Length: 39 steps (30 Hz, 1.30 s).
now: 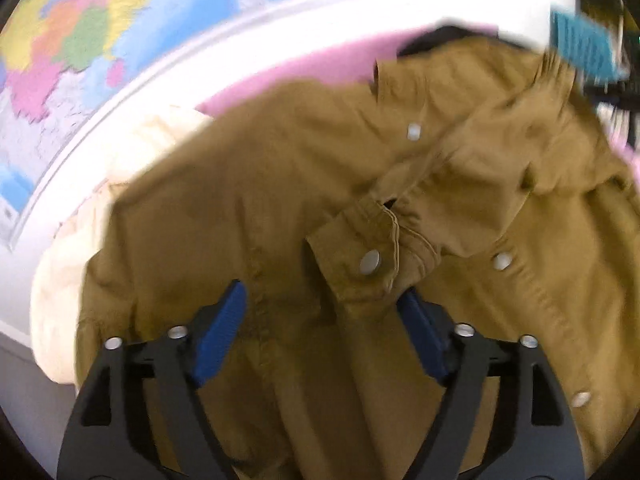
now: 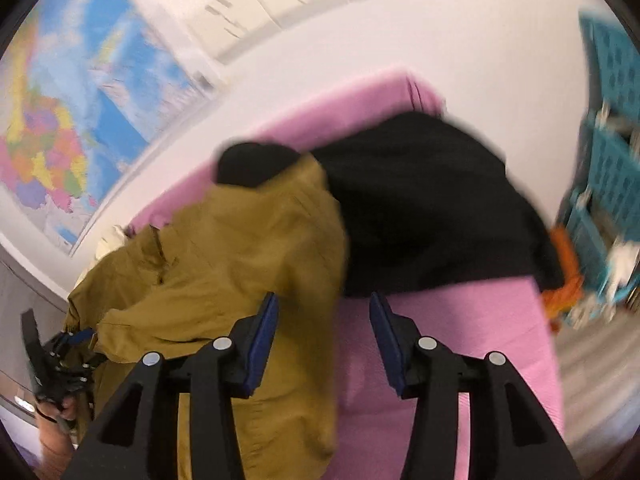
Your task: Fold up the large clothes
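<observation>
On the pink sheet (image 2: 460,320), beside a black garment (image 2: 420,208), lies the mustard jacket (image 1: 240,200), both left gripper (image 1: 320,340) and right gripper (image 2: 324,340) jaws spread wide, holding nothing.

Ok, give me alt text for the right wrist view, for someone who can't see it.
The right gripper, fingers open and empty, points at a mustard-brown jacket lying on a pink cover, with a black garment behind it. The left gripper shows at the jacket's far left edge; a wall map hangs behind.
</observation>
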Available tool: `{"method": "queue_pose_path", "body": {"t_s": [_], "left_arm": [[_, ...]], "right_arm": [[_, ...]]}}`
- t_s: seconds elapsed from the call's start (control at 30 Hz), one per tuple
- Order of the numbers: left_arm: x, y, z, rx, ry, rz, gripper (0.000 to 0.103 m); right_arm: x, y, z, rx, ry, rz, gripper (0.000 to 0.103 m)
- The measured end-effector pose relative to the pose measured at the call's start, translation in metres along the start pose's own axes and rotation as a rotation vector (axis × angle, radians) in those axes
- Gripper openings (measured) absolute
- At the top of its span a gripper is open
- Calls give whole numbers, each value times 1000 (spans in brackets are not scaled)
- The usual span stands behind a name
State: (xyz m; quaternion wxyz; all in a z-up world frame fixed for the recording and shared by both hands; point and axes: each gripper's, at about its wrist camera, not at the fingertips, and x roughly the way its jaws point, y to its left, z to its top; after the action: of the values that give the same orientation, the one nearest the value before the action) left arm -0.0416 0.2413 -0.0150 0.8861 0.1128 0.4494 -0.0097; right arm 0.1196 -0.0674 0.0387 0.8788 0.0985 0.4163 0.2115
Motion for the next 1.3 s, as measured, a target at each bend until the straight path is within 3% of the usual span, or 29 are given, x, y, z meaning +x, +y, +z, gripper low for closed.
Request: {"method": "queue_pose_path", "body": {"t_s": [0.13,0.27,0.3,0.37,0.43,0.47,0.53,0.6,0.67,0.73,0.83,0.93,1.13,1.23,1.3], "left_arm": [[-34,10,-2,-69,-109,-181,80],[-20,-9,7,-43,-83,-248,74],[-7,-14,9,-35,-45,-243,72],[26,-27,13,-30,57,-182,54],[50,-31,13,-20,122,-97,52],[53,-31,13,-25,128,-98,53],[47,-26,11,-47,122,-110,58],[20,-14,6,-71,45,-153,63],[-11,2,-4,-93,-31,-163,76],[-48,21,-21,-120,-117,-158,78],[-84,48,-46,-162,-175,-96,84],[-93,57,-64,-193,-161,-14,85],[-88,61,-112,-235,-65,-6,85],[-81,60,-128,-233,-29,-4,85],[-81,61,-140,-253,-14,-7,76]], "right_arm": [[-6,62,0,-167,-6,97,47],[49,136,-9,-337,123,199,45],[66,149,-12,-360,158,212,44],[100,172,-22,-392,241,236,42],[128,184,-31,-437,290,188,42],[141,188,-36,-456,309,142,42],[148,191,-39,-469,309,103,42],[140,196,-38,-489,309,94,42],[121,202,-37,-506,278,135,42],[105,215,-40,-536,251,172,42],[96,238,-43,-577,232,245,44],[113,258,-56,-587,282,293,44],[172,270,-72,-572,388,221,46],[158,275,-69,-542,366,252,48],[135,289,-74,-562,353,362,52]]}}
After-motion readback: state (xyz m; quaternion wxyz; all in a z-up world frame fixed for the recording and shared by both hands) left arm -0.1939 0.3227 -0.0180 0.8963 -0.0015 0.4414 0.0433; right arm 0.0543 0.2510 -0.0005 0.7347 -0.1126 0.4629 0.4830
